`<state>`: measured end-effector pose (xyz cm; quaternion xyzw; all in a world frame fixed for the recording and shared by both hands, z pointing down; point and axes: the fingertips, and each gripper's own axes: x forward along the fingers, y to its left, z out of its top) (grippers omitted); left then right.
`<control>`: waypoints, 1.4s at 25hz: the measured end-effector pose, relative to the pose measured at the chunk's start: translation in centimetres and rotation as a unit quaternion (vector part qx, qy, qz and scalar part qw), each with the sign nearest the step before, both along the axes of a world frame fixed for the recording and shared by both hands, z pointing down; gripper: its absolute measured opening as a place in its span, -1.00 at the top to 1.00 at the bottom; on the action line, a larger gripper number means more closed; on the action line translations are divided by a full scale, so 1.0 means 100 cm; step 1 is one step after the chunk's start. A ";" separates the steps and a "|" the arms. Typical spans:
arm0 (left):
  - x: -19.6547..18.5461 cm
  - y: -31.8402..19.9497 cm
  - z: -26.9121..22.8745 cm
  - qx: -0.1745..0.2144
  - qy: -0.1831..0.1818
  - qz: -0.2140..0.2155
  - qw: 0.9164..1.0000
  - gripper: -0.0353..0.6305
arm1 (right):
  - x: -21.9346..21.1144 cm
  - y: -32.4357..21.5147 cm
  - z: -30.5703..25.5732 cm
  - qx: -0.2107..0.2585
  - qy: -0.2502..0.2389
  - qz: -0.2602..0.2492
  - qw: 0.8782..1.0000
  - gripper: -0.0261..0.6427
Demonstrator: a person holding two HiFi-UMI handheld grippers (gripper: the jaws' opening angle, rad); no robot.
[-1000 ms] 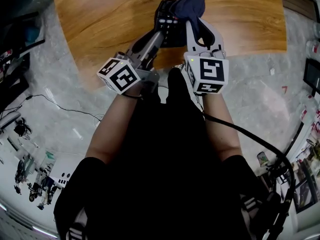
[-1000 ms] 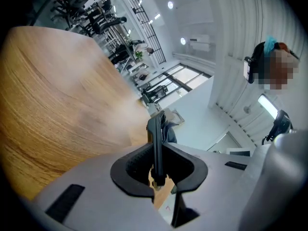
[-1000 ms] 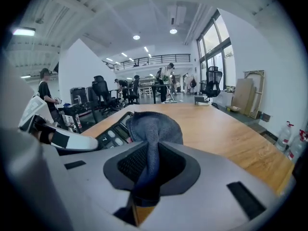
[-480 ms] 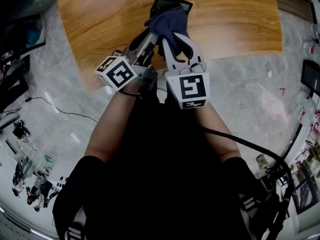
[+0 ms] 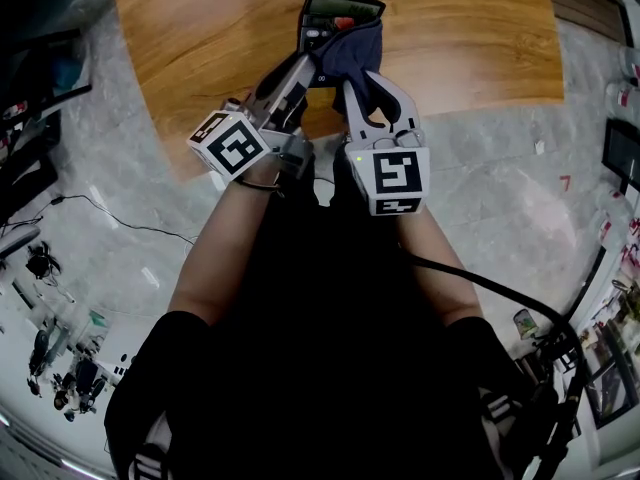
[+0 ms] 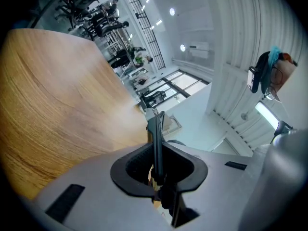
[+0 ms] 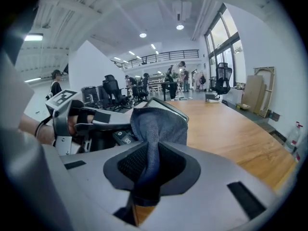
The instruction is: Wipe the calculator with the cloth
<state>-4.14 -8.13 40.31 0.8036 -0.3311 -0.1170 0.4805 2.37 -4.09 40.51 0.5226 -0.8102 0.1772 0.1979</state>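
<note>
Head view is showing the left gripper (image 5: pixel 303 66) reaching forward and angling rightward, its jaws clamping narrowly on the near edge of the calculator (image 5: pixel 338 13), which is being held over the wooden table (image 5: pixel 200 38). Just right of it, the right gripper (image 5: pixel 358 73) is pointing forward and down, its jaws pinching the dark blue cloth (image 5: pixel 358 46), which is lying against the calculator's face.

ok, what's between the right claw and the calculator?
The cloth: clamped in the right claw, it drapes over the calculator face. Right gripper view shows it; head view agrees.
</note>
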 end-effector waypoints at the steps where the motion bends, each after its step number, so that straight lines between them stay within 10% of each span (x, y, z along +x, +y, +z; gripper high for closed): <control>1: 0.001 0.001 0.000 0.000 0.000 0.002 1.000 0.69 | 0.009 -0.002 0.003 -0.003 0.003 0.012 1.000 0.72; 21: 0.001 0.001 0.000 -0.005 0.019 -0.003 1.000 0.69 | -0.038 0.019 -0.010 0.003 -0.040 -0.043 0.998 0.72; 35: 0.008 0.015 -0.002 -0.012 0.035 0.005 0.999 0.69 | -0.002 -0.006 -0.012 0.014 -0.022 0.015 1.000 0.72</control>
